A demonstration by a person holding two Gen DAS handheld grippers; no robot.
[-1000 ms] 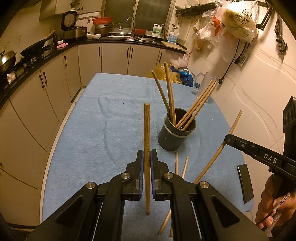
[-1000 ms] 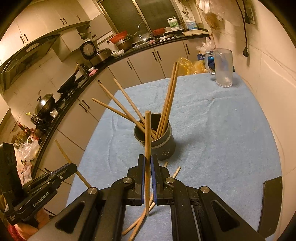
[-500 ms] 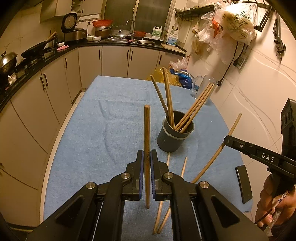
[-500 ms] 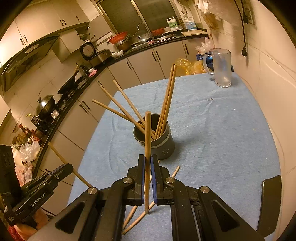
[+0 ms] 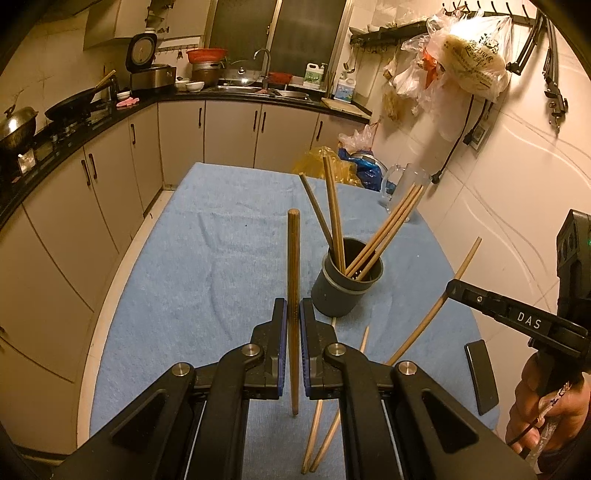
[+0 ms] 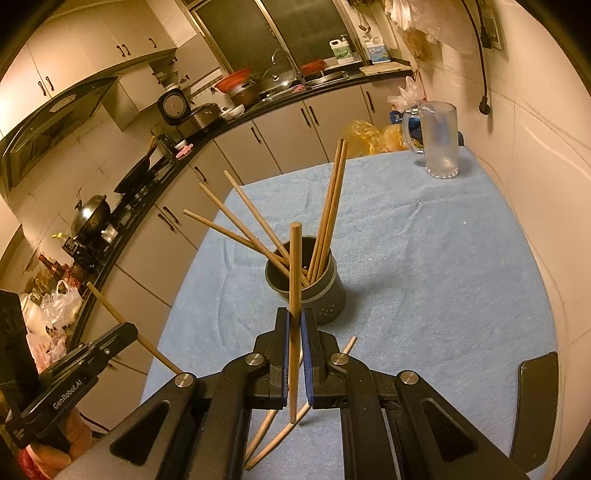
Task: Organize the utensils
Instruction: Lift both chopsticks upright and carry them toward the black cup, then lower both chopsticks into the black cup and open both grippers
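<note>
Chopsticks, slender brown wooden ones [image 5: 293, 310] [image 6: 294, 317]: one clenched upright in each set of my fingers. Left fingers [image 5: 293, 343], right fingers [image 6: 294, 350]. Dark grey cylindrical holder [image 6: 306, 291] stands just beyond.

Warm yellowish light fills a narrow kitchen. Ahead of the tools, a run of pale beige cabinet doors with dark handles [image 5: 236, 125] curves round under a black glossy countertop [image 5: 92, 118], carrying on along the left side. At the far end a steel sink with a curved tap [image 5: 263, 61] sits below a dark window [image 5: 273, 33]. To the left stand a black wok on the stove [image 5: 72, 105] and a silver rice cooker with its lid raised [image 5: 147, 70]. On the right, a white tiled wall [image 5: 509, 192] bears hanging plastic bags [image 5: 465, 55]. A blue terry cloth [image 6: 424, 258] covers the table below, with a clear glass mug [image 6: 437, 140] at its far right corner.
</note>
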